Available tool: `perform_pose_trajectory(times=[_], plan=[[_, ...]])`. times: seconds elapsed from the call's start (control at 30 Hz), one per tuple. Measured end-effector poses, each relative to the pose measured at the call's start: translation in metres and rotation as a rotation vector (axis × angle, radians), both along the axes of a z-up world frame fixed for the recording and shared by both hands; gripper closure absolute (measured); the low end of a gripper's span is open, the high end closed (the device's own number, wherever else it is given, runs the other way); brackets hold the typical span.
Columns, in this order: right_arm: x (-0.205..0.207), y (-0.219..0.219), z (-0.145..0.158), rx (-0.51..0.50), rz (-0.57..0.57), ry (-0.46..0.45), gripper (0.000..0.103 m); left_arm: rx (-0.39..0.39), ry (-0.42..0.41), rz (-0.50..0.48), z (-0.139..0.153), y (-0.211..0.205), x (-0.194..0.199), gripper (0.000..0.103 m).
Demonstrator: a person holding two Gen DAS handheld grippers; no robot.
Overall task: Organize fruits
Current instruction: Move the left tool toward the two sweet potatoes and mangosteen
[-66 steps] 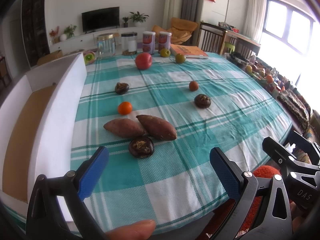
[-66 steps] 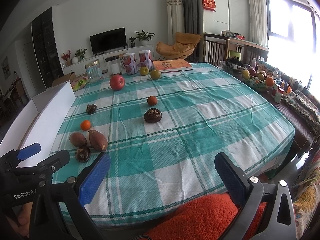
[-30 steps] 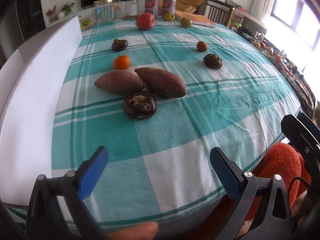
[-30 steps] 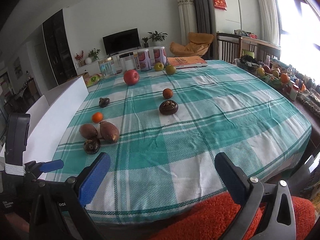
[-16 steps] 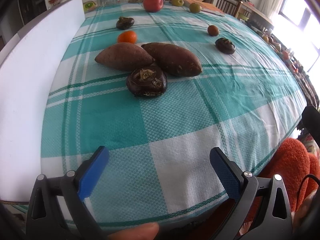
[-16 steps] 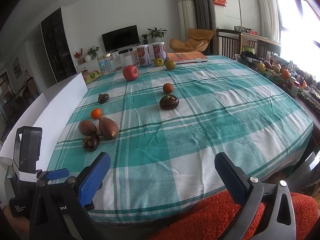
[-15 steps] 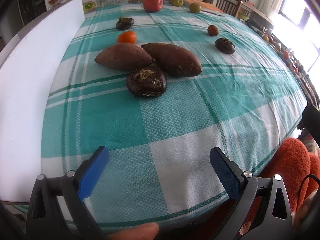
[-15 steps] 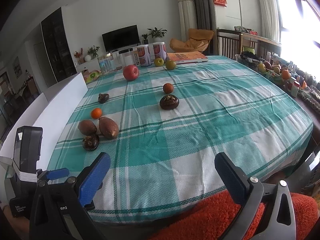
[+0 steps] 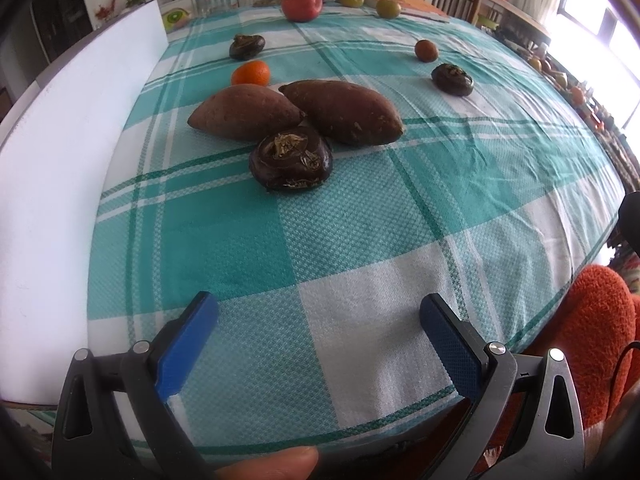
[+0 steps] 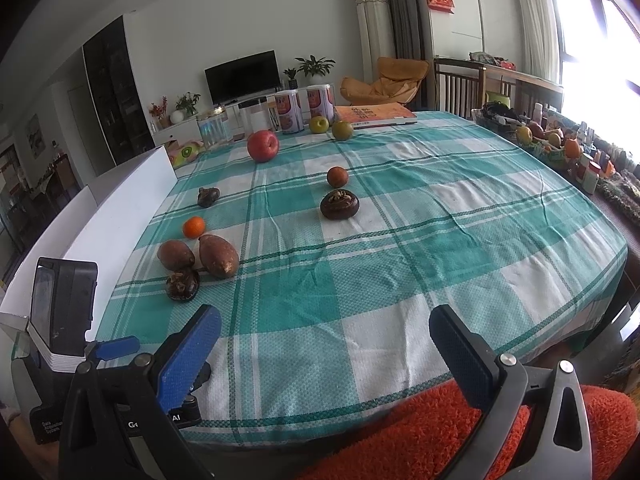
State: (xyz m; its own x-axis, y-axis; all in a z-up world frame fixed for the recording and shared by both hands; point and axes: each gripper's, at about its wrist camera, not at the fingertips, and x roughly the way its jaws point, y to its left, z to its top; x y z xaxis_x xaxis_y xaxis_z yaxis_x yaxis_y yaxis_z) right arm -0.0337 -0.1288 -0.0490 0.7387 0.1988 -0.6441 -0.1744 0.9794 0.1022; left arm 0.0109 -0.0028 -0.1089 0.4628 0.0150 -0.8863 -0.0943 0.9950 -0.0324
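Left gripper (image 9: pixel 318 330) faces the dark round fruit (image 9: pixel 291 158).
Fruit lies straight ahead between its spread fingers; right gripper (image 10: pixel 324 346), also spread, stands farther off.

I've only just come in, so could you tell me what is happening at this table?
A person holds a gripper in each hand over a checked tablecloth scattered with produce. The left gripper is open, pointing at a dark wrinkled fruit that lies in front of two sweet potatoes. The right gripper hangs open near the table's edge. Nothing is held yet, and a white box stands along the left side.
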Motion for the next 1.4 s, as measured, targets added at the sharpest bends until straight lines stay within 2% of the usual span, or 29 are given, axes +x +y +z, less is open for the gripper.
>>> perform_pose_trajectory(times=[0.7, 0.77, 0.87, 0.97, 1.07, 1.2, 1.33, 1.4], plan=[[-0.001, -0.001, 0.001, 0.005, -0.002, -0.002, 0.0, 0.005, 0.014, 0.001, -0.001, -0.001, 0.001, 0.001], [-0.002, -0.003, 0.004, 0.02, -0.008, -0.008, 0.0, -0.044, 0.021, 0.004, 0.002, 0.005, -0.001, 0.002], [-0.005, -0.01, 0.008, 0.05, -0.026, -0.03, 0.0, -0.159, -0.046, 0.008, 0.018, 0.025, -0.013, 0.002], [-0.001, -0.015, 0.007, 0.079, -0.041, -0.013, 0.0, -0.157, -0.137, 0.002, 0.039, 0.044, -0.022, 0.002], [0.002, -0.016, 0.003, 0.085, -0.045, 0.004, 0.0, -0.165, -0.167, -0.029, 0.048, 0.057, -0.016, 0.002], [0.0, -0.013, 0.003, 0.069, -0.043, -0.007, 0.0, -0.214, -0.117, -0.043, 0.047, 0.065, 0.019, 0.003], [-0.002, -0.013, 0.003, 0.058, -0.043, -0.013, 0.0, -0.338, -0.014, 0.056, 0.032, 0.08, 0.065, 0.004], [-0.002, -0.013, 0.003, 0.058, -0.043, -0.015, 0.0, -0.345, 0.02, 0.093, 0.024, 0.085, 0.087, 0.004]])
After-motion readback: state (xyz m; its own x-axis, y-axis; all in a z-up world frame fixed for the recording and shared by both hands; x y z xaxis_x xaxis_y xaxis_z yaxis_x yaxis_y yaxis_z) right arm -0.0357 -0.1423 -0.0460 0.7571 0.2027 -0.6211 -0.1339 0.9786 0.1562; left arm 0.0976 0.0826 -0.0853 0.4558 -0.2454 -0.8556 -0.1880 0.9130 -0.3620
